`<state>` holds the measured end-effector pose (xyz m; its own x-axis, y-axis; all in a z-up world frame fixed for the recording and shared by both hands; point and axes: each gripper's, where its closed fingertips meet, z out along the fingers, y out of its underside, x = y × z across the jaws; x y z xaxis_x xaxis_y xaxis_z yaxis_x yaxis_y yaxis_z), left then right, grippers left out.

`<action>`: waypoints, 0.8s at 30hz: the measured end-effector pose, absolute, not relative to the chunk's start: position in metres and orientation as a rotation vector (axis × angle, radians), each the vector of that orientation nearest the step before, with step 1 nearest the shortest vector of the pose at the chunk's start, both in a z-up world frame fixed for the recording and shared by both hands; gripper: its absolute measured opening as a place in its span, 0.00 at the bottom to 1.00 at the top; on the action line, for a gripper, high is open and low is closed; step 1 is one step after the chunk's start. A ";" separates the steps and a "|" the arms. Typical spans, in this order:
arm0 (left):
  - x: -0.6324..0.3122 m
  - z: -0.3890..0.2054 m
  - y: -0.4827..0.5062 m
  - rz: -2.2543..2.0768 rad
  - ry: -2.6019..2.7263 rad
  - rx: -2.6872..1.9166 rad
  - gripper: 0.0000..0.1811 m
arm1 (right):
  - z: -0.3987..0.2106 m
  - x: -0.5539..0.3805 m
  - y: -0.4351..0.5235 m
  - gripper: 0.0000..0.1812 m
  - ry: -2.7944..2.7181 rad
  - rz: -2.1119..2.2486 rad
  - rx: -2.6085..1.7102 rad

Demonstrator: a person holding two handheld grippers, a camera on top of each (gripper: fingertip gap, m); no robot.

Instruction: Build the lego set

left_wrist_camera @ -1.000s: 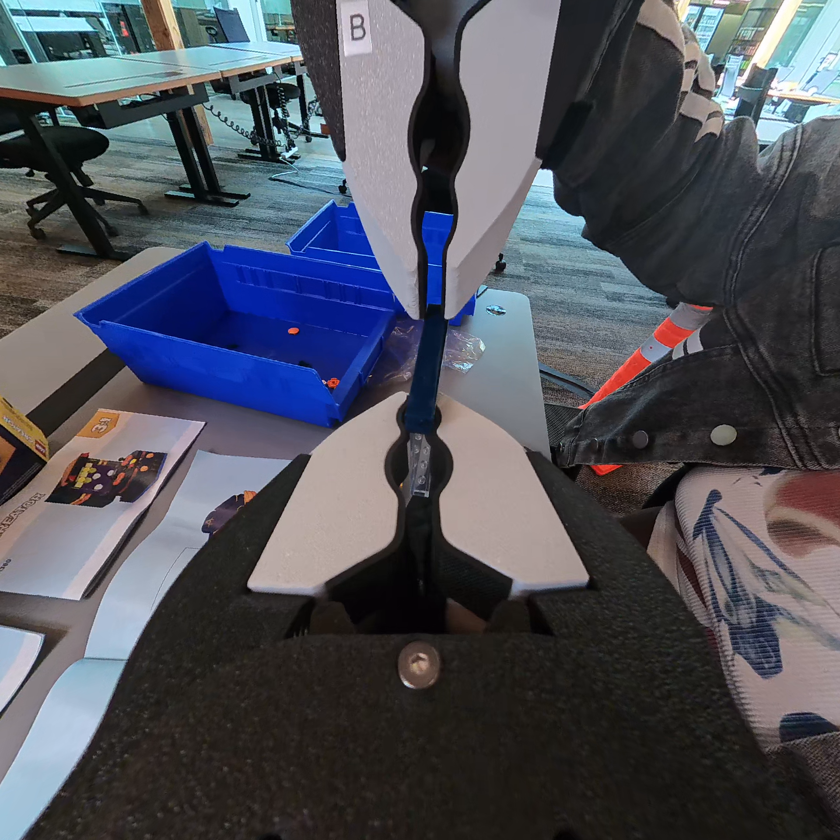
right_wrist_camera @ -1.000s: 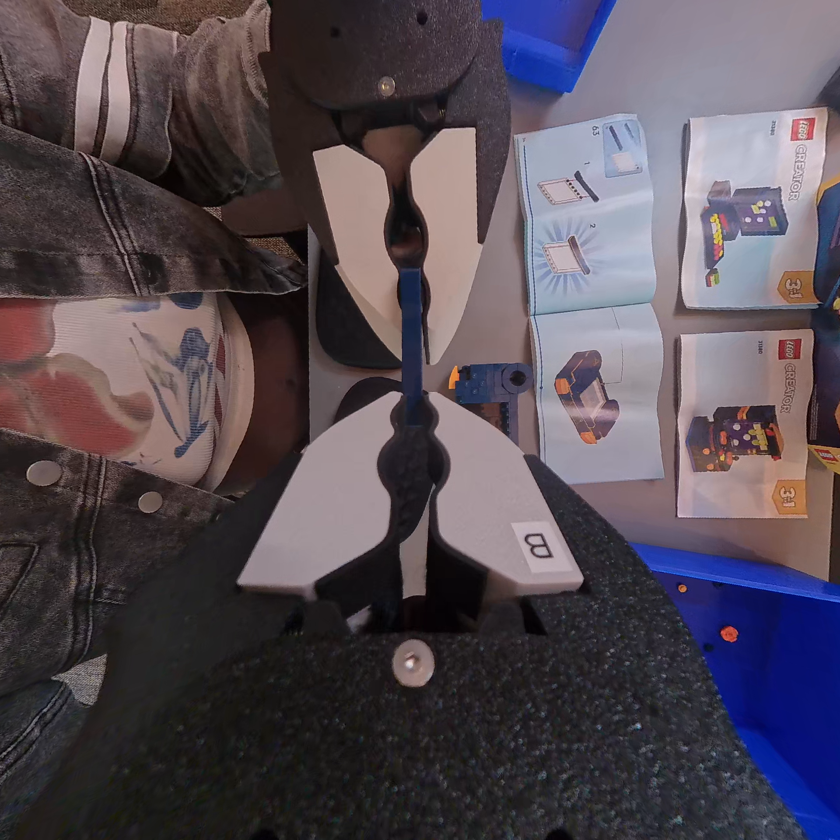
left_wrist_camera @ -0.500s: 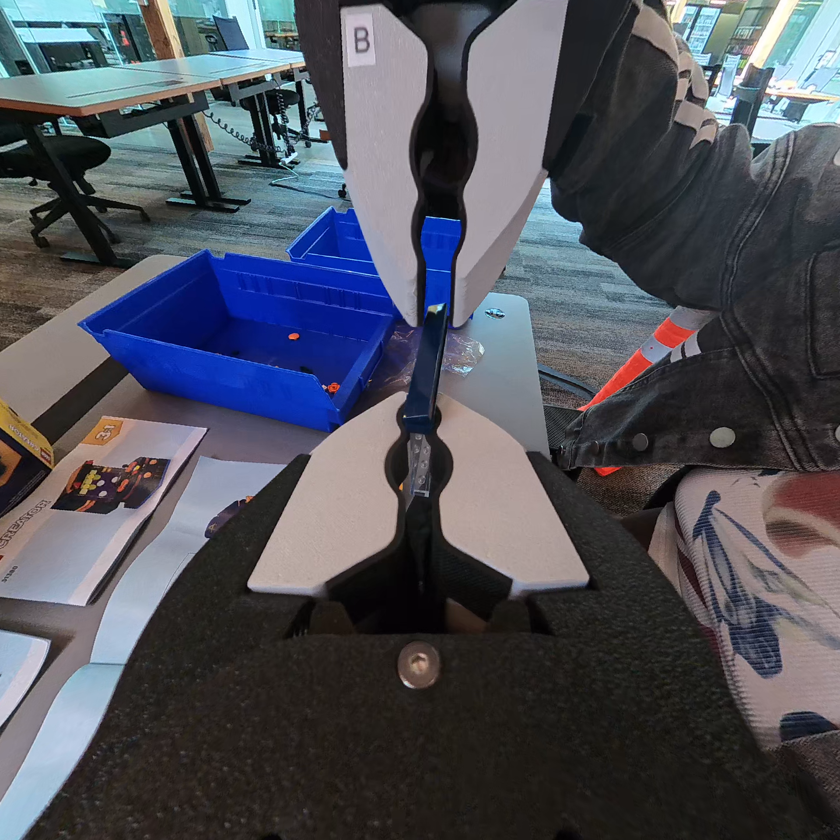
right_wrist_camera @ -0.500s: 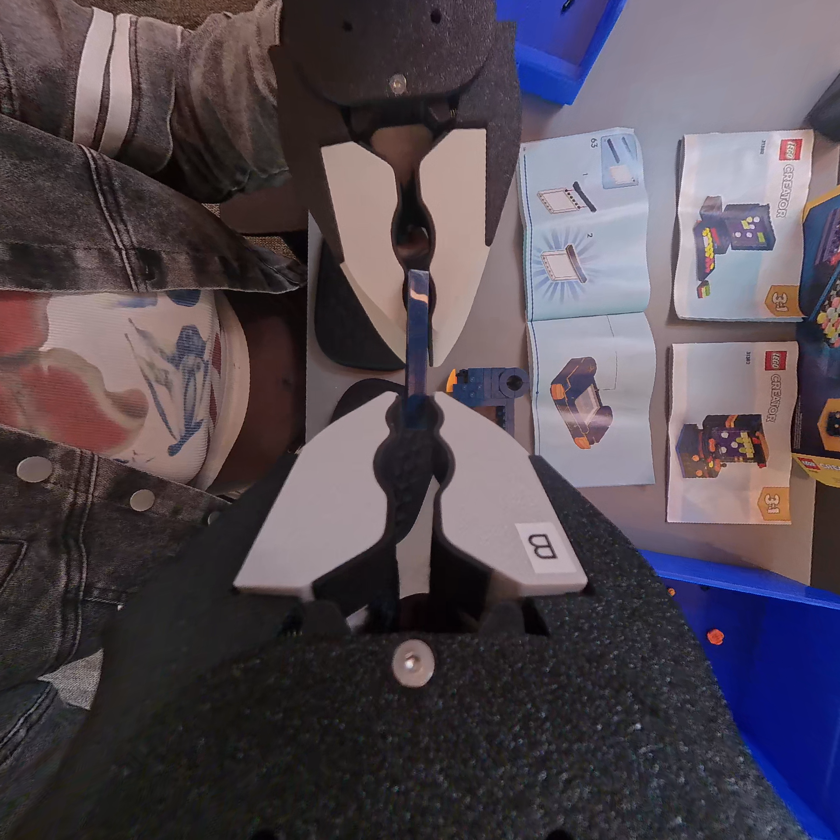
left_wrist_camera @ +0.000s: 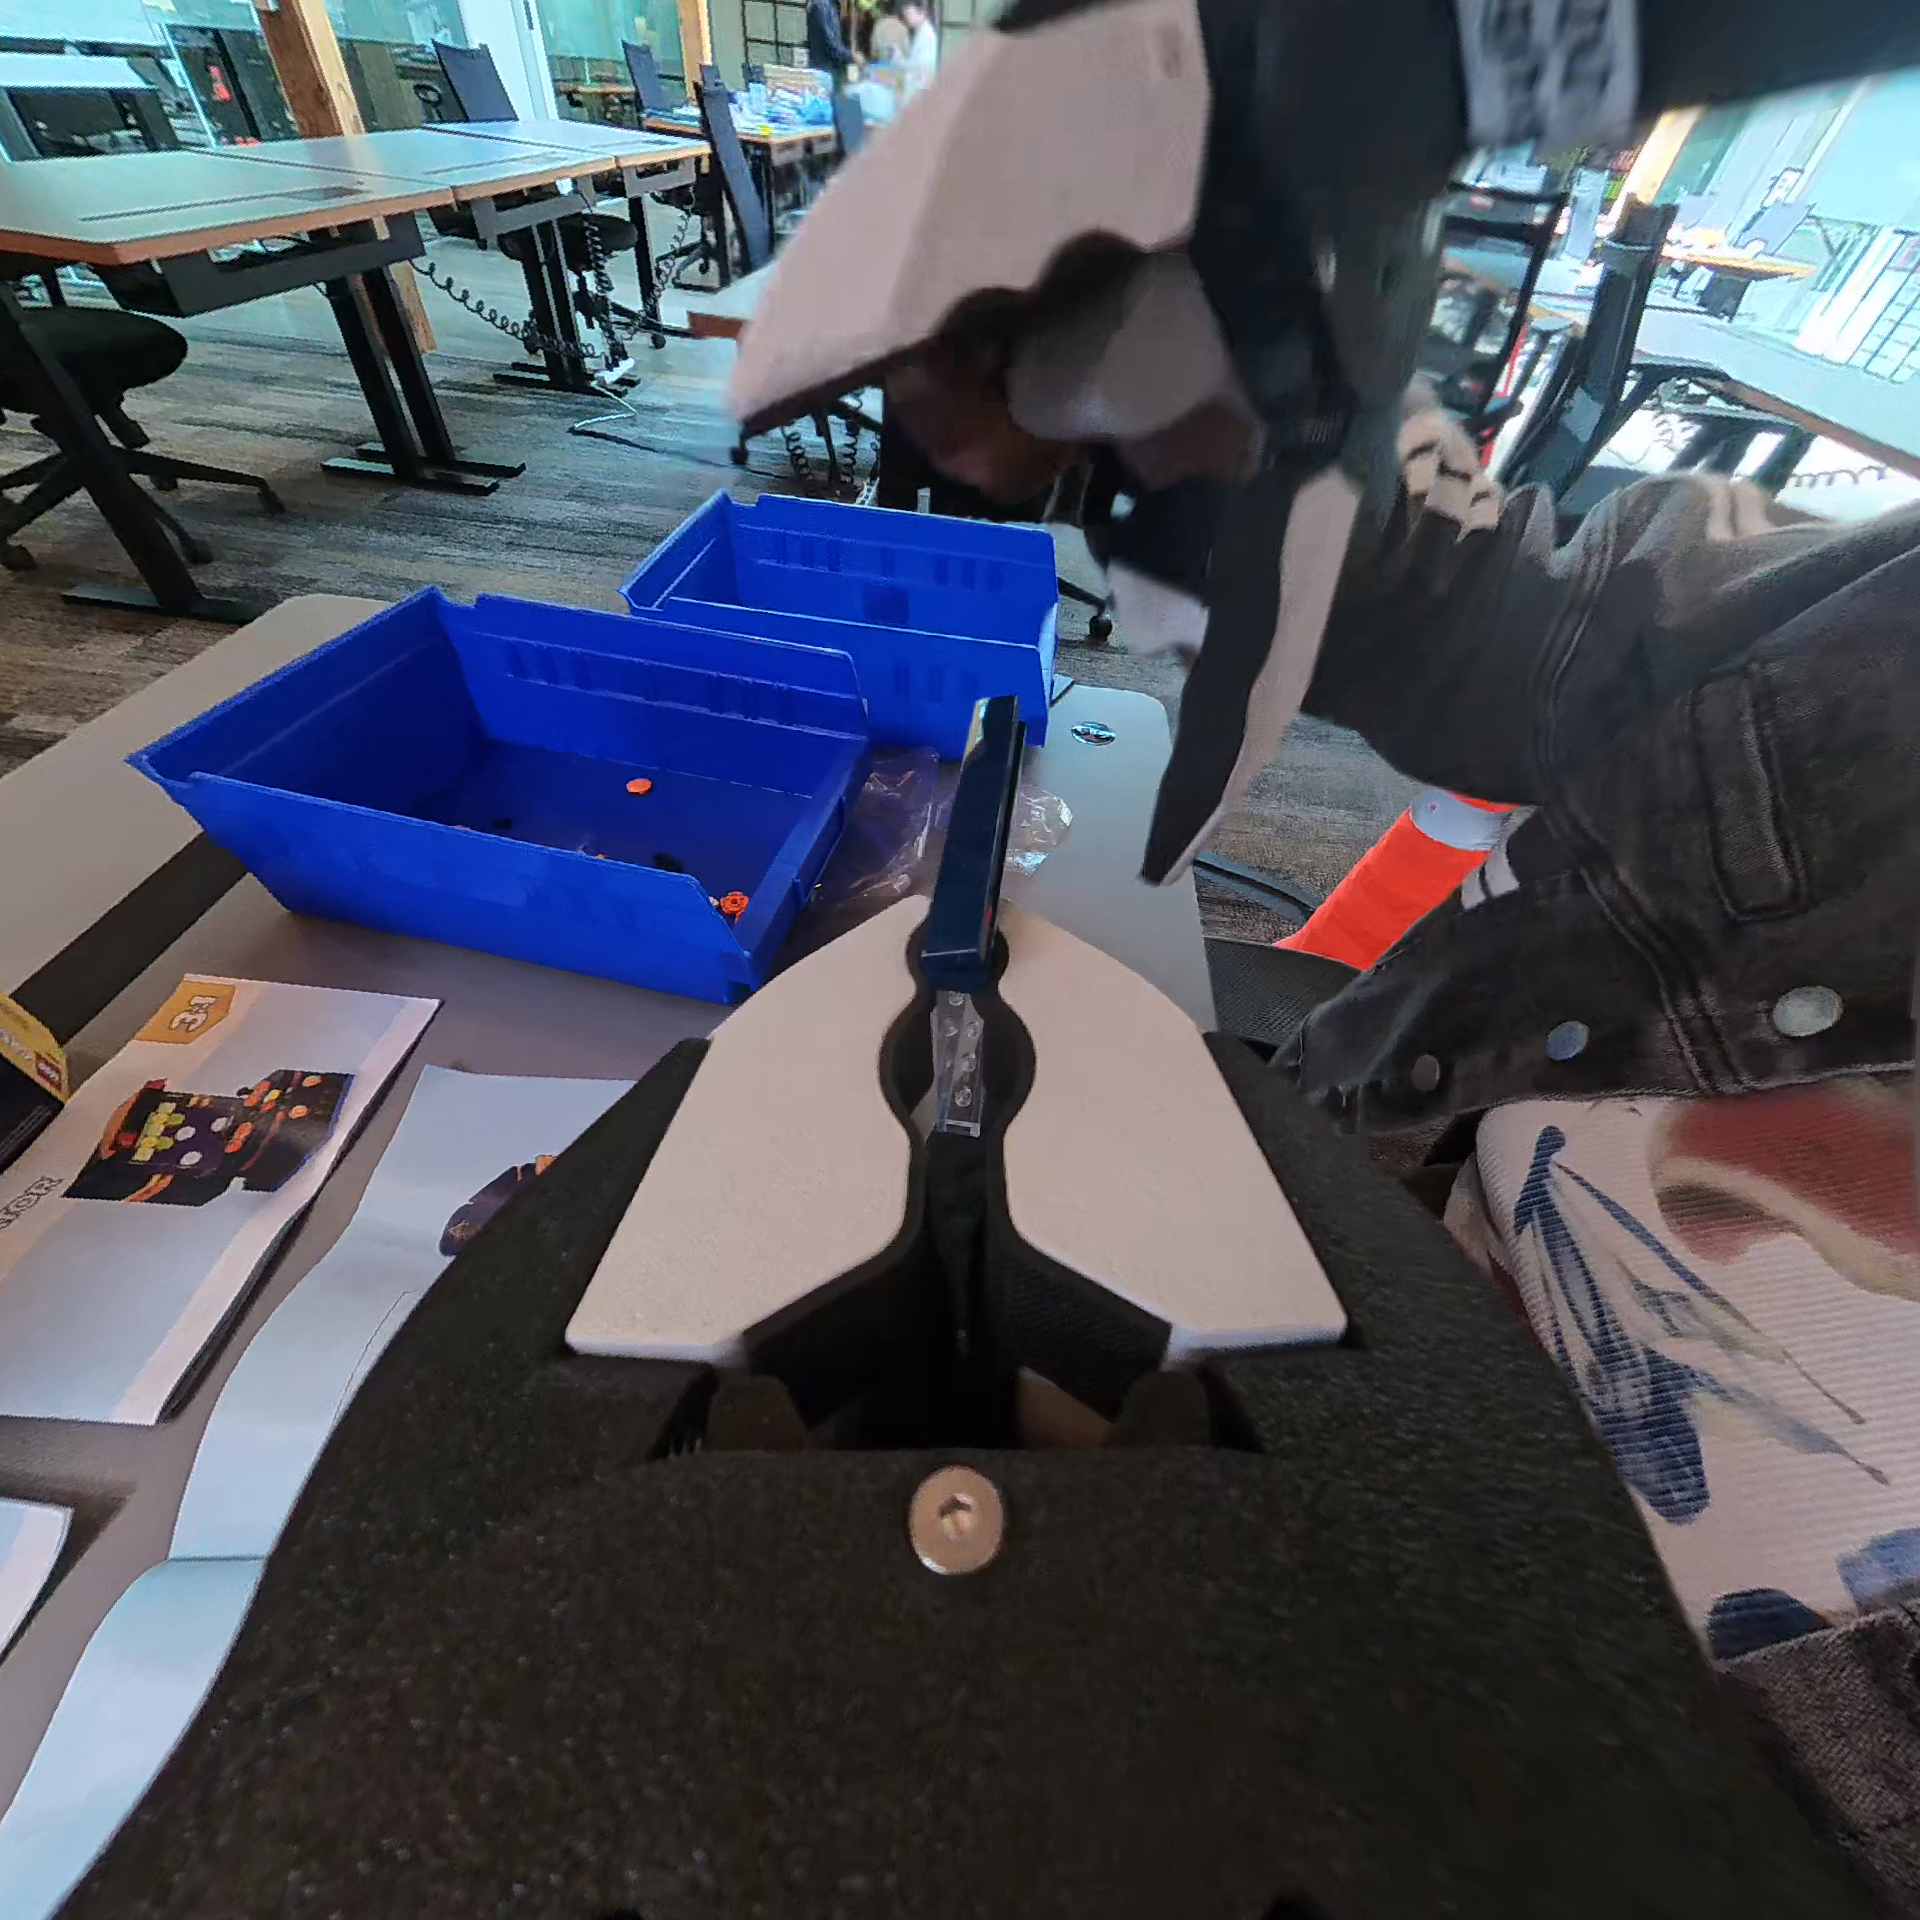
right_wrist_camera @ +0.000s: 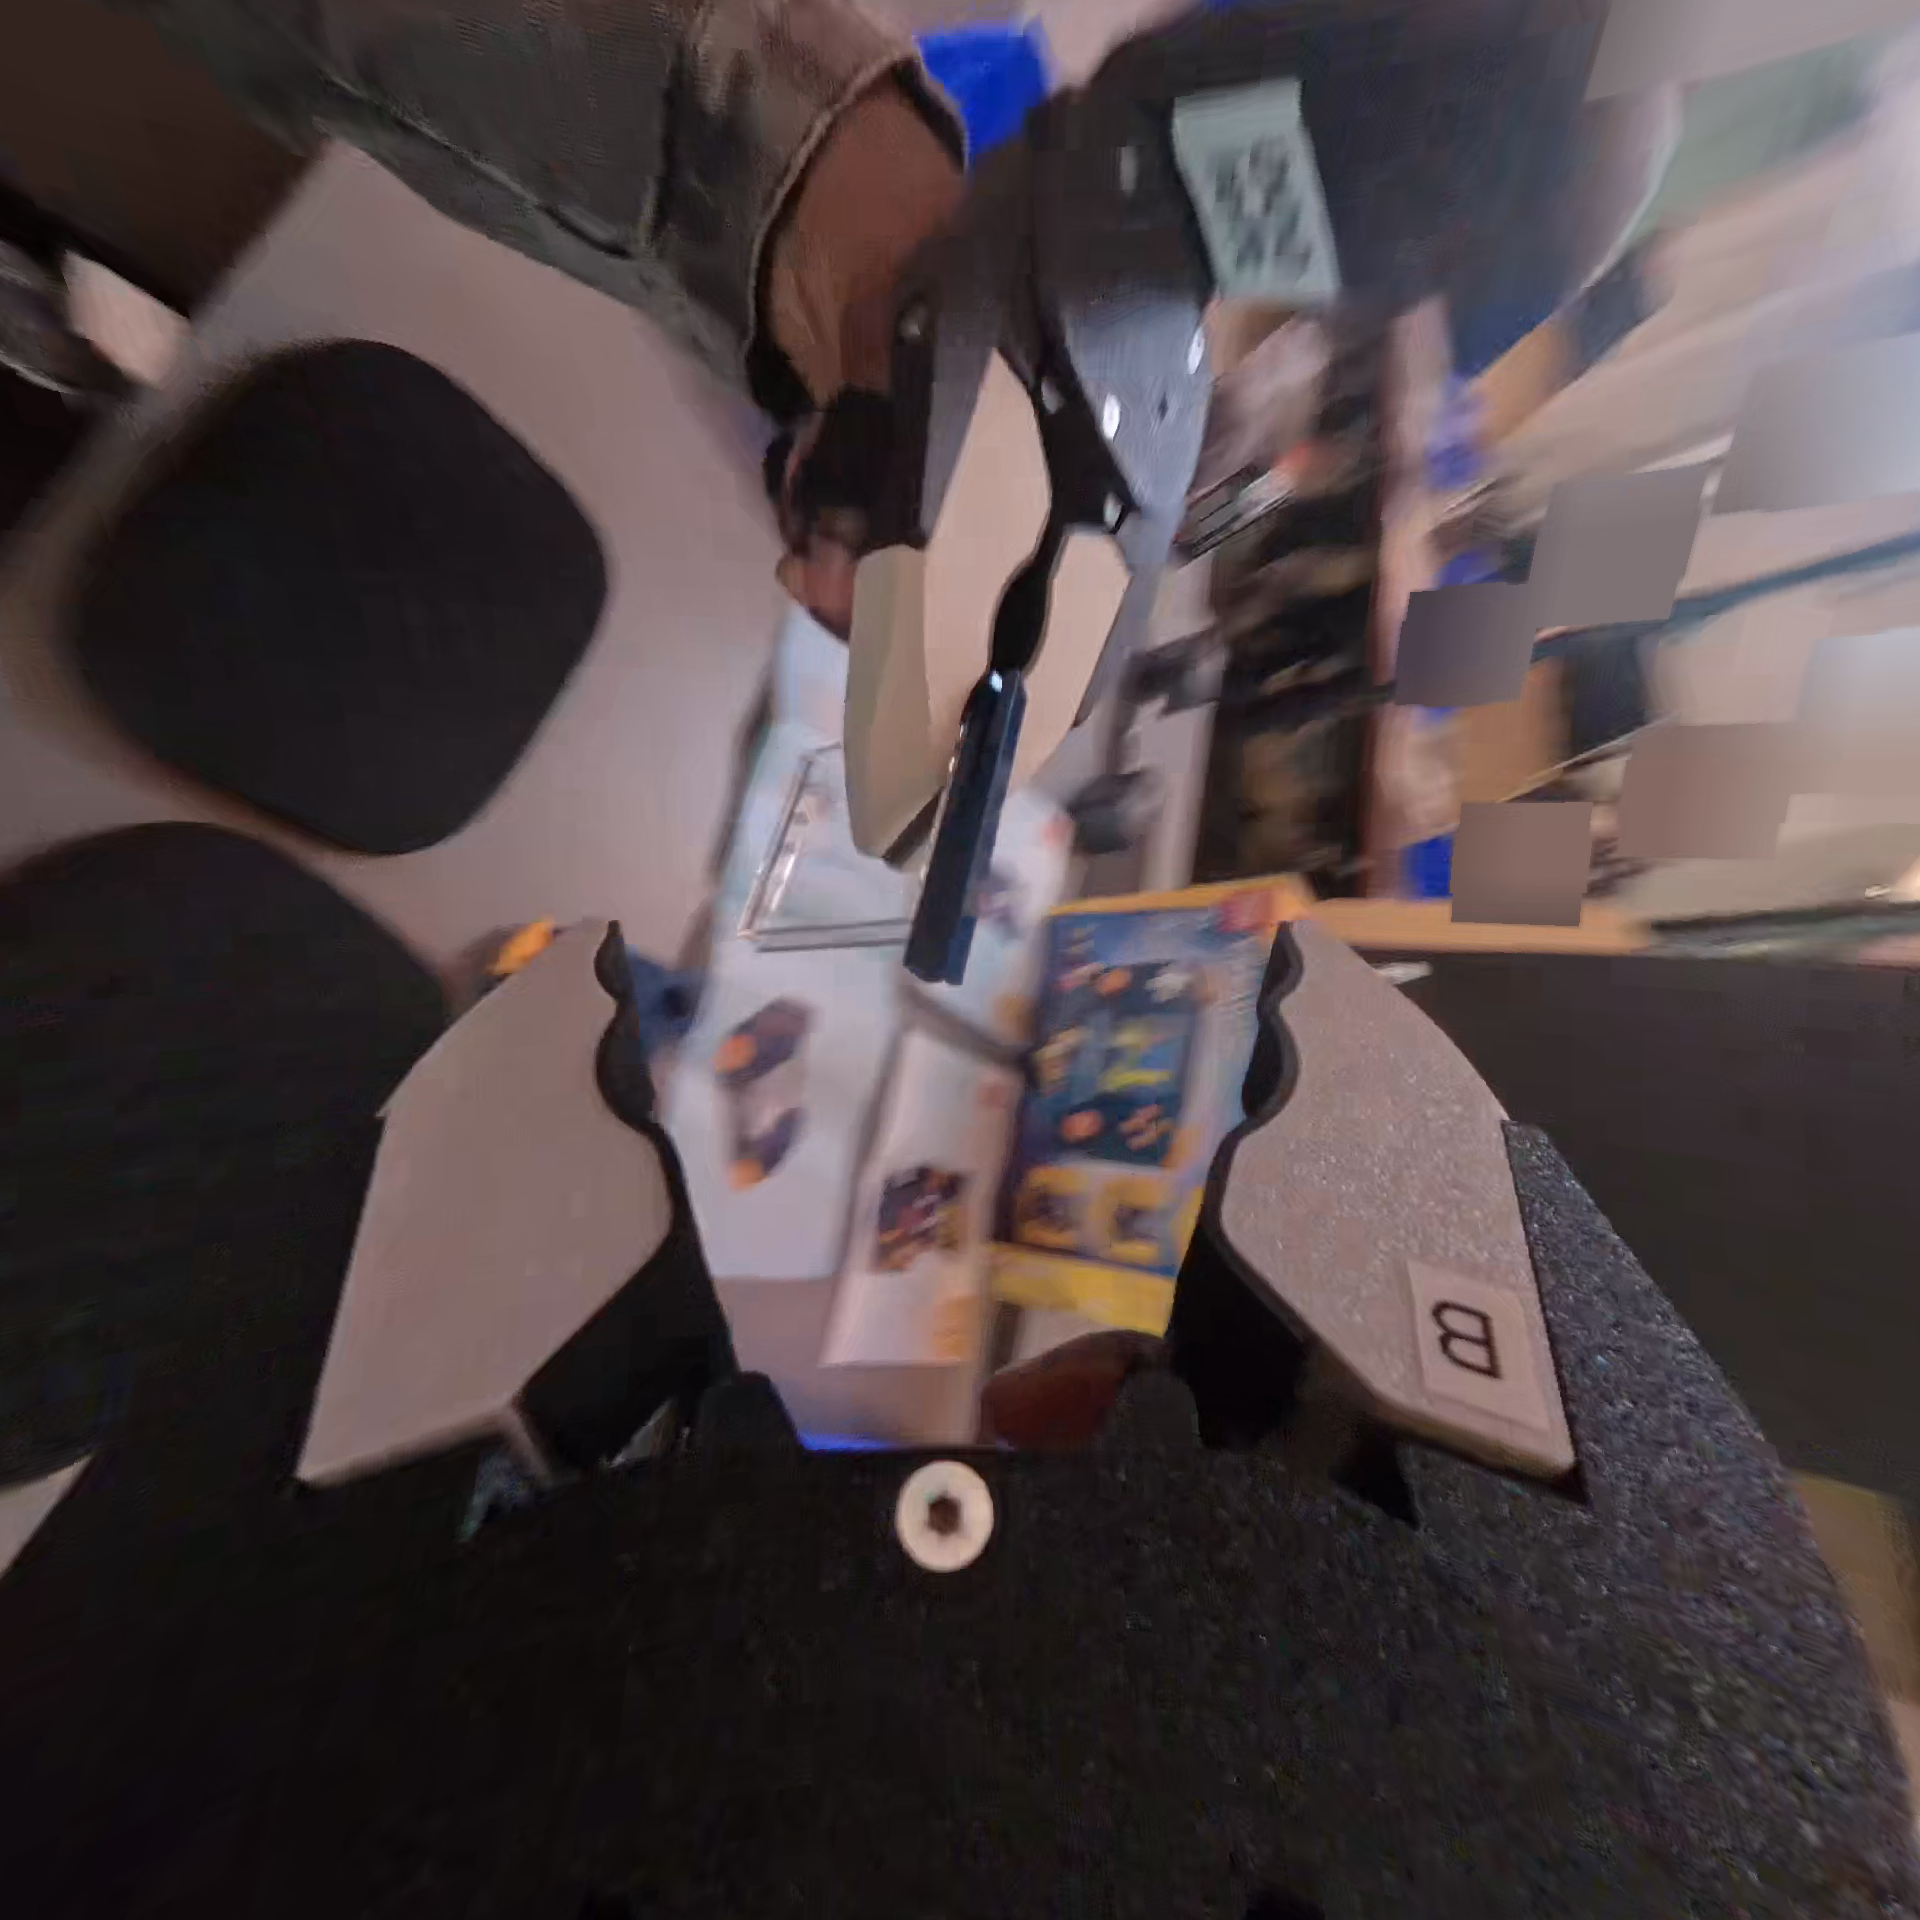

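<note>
one blue plate (left_wrist_camera: 977, 831) in left jaws; two blue bins (left_wrist_camera: 499, 790).

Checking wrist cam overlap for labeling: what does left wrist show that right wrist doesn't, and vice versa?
Left wrist only: two blue bins, loose orange pieces in the nearer one, a clear studded piece behind the blue plate, an orange cone, office desks behind.

Right wrist only: the set's box, a small blue-orange assembly, two black pads.

Both: the left gripper shut on the blue plate, the open right gripper apart from it, the instruction booklets.
</note>
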<state>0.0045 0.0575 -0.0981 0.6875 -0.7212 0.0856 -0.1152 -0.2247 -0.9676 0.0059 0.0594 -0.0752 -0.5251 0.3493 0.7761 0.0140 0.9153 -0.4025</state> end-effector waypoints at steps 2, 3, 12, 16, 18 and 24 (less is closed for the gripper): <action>0.006 -0.096 0.057 -0.667 0.678 -1.729 0.02 | -0.077 0.009 0.052 0.58 -1.923 0.398 -0.095; 0.006 -0.095 0.057 -0.675 0.683 -1.728 0.02 | -0.079 0.010 0.051 0.57 -1.868 0.382 -0.049; 0.017 -0.086 0.054 -0.717 0.721 -1.714 0.02 | -0.080 0.011 0.048 0.46 -1.720 0.351 0.125; 0.020 -0.085 0.053 -0.727 0.737 -1.713 0.02 | -0.078 0.012 0.047 0.43 -1.712 0.336 0.154; 0.020 -0.084 0.054 -0.725 0.732 -1.710 0.02 | -0.078 0.012 0.048 0.41 -1.716 0.318 0.163; 0.020 -0.083 0.056 -0.724 0.732 -1.708 0.02 | -0.080 0.013 0.049 0.38 -1.730 0.292 0.171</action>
<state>0.0198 0.0558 -0.0831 0.6237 -0.7747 0.1041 -0.1125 -0.2207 -0.9688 0.0128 0.0494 -0.0799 -0.1798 0.0491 0.9825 -0.2764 0.9560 -0.0984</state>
